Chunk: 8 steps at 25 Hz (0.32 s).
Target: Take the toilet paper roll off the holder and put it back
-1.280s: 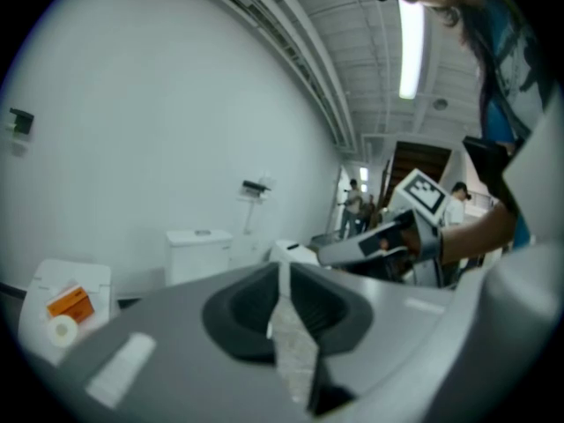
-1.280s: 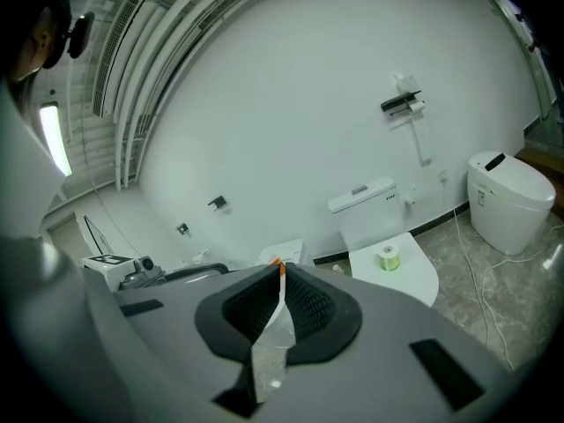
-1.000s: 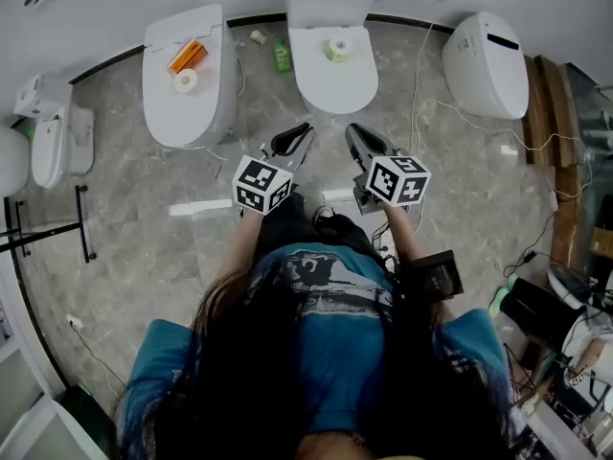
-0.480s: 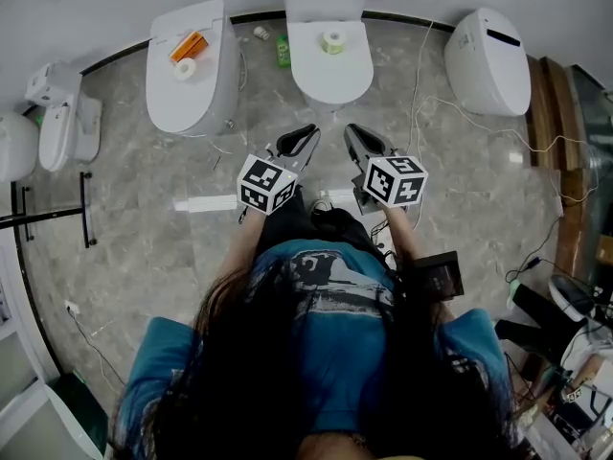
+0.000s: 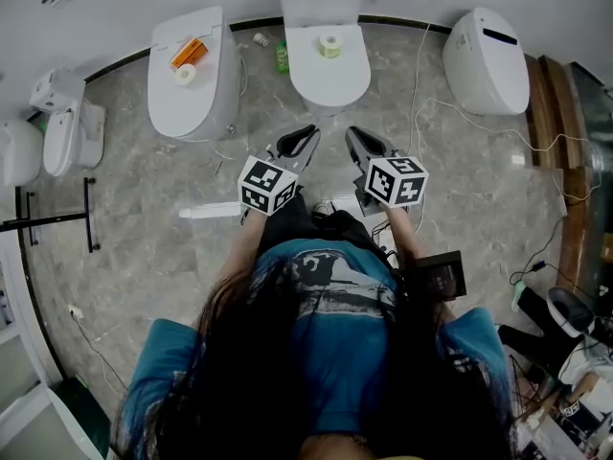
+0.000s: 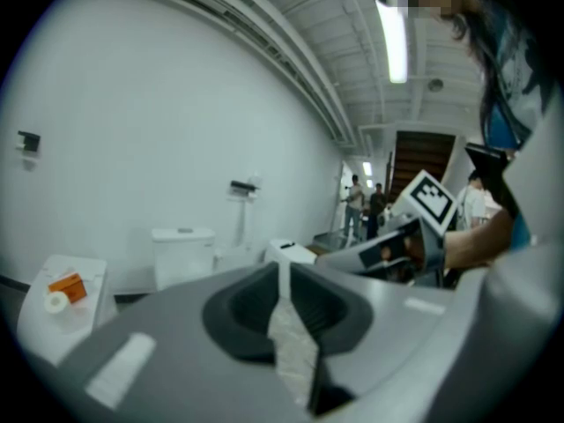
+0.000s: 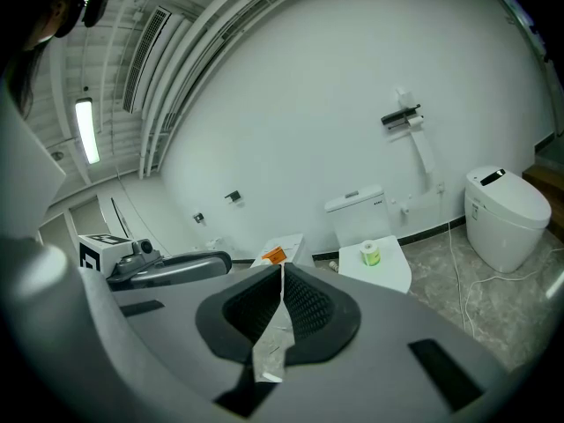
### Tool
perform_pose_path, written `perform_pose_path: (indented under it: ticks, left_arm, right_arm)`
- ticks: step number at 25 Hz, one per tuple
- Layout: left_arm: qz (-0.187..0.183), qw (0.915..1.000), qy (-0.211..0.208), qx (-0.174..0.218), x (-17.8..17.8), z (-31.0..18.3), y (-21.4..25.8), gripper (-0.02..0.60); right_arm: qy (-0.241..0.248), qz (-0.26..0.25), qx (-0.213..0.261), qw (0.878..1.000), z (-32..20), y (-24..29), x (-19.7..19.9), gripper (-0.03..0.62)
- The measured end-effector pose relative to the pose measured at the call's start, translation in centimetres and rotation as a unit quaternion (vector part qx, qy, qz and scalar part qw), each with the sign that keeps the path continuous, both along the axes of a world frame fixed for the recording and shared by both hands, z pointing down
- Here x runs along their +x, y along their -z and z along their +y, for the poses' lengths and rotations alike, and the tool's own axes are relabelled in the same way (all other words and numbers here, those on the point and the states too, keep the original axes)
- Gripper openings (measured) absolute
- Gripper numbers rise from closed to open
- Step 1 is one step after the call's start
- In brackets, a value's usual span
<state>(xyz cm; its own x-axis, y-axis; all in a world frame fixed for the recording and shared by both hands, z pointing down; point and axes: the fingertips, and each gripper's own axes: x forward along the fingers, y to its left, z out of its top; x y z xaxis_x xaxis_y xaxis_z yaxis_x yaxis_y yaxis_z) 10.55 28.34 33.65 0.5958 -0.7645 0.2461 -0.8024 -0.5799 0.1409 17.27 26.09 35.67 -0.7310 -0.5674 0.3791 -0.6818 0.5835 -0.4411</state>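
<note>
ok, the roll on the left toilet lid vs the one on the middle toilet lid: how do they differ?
The left roll is white; the middle roll looks yellow-green. The left roll shares the left toilet lid with an orange pack; the middle roll is alone on the middle toilet lid. Shared: both stand on end, core hole up, on closed lids, and neither is on a holder.

The paper roll (image 5: 330,45) lies on the middle toilet (image 5: 329,82).

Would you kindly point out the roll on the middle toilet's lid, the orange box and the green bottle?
roll (image 5: 330,45), head view, on its upper end.
orange box (image 5: 187,53), head view, middle of its top face.
green bottle (image 5: 282,57), head view, on its body.
</note>
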Motion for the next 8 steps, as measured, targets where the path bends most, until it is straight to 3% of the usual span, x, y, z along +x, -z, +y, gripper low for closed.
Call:
perform_pose_path:
  ticks: [8]
  left_arm:
    - [-0.004,1.0,0.003,0.005,0.39,0.48,0.65,0.034]
  right_arm:
    - [0.002,-0.003,0.001,1.0,0.71,0.48,0.54,0.025]
